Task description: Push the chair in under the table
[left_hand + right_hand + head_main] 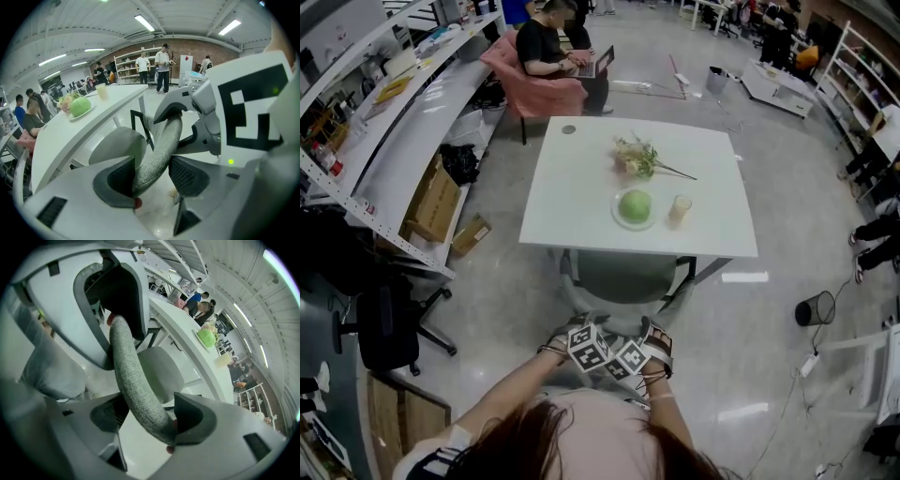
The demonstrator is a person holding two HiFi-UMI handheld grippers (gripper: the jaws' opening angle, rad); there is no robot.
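Fingers [118, 178] around chair backrest [159, 150]

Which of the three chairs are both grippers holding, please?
The grey chair at the table's near edge; the pink armchair and black office chair stand farther off.

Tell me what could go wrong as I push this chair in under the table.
1. The left gripper and right gripper are both clamped on the rounded fabric backrest of the chair; a hard shove could slip the jaws off.
2. The armrest sits near the front edge of the table and might catch on it.
3. A bump could topple the cup or roll the green ball off its plate.
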